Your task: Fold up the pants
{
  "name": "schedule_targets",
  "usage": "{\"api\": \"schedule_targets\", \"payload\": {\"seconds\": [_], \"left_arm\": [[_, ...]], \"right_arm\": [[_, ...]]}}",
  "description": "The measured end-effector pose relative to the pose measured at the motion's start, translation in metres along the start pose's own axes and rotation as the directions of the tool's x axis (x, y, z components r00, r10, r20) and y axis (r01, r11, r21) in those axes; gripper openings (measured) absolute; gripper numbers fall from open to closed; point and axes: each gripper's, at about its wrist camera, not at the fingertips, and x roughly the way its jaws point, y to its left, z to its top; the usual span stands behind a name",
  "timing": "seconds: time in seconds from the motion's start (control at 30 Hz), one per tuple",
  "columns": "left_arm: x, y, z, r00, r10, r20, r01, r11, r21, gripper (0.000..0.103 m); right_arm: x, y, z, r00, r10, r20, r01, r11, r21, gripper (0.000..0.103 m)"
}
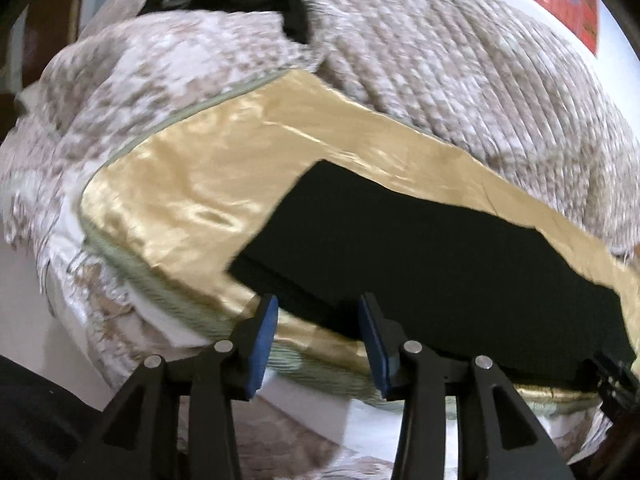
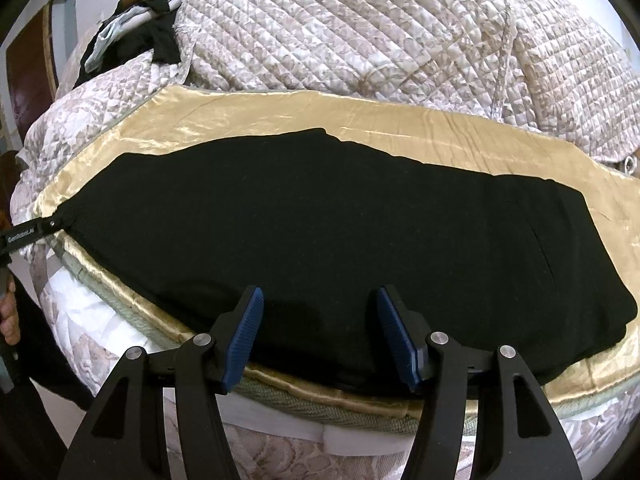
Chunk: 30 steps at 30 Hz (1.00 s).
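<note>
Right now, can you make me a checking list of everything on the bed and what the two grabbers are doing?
Surface: a bed with a shiny gold sheet over the mattress edge.
Job's things: black pants lie flat and long across the gold sheet, not yet folded crosswise.
Clutter: a quilted floral blanket is bunched behind the pants; dark clothes are piled at the far left corner.
Grippers: the right gripper is open over the pants' near edge, nothing between its blue pads. The left gripper is open near the pants' end, holding nothing.
Cables: nothing seen.
Surroundings: a pale wall with a red picture; a person's hand at the left edge.
</note>
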Motion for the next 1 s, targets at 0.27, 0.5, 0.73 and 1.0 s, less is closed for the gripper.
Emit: {"api": "schedule_targets", "payload": {"seconds": [0.27,0.5,0.73,1.0], "left_arm": [[0.008,0.026,0.003,0.990,-0.144,-0.004,0.141,0.976,-0.169,0.048],[0.014,0.018,0.011,0.987,-0.160,0.033,0.163,0.970,-0.178,0.051],[0.024,0.003,0.020,0.992,-0.126,0.027,0.129,0.987,-0.099,0.034],[0.030,-0.013,0.030,0.998,-0.061,-0.015,0.060,0.998,-0.024,0.007]], "right_arm": [[0.000,-0.001,0.002,1.000,0.005,-0.005,-0.005,1.000,0.020,0.061],[0.000,-0.001,0.003,1.000,0.008,-0.005,-0.008,1.000,0.020,0.061],[-0.001,-0.002,0.004,1.000,0.020,-0.003,-0.020,0.999,0.045,0.061],[-0.007,-0.014,0.007,0.999,0.041,0.000,-0.040,0.991,0.131,0.061]]}}
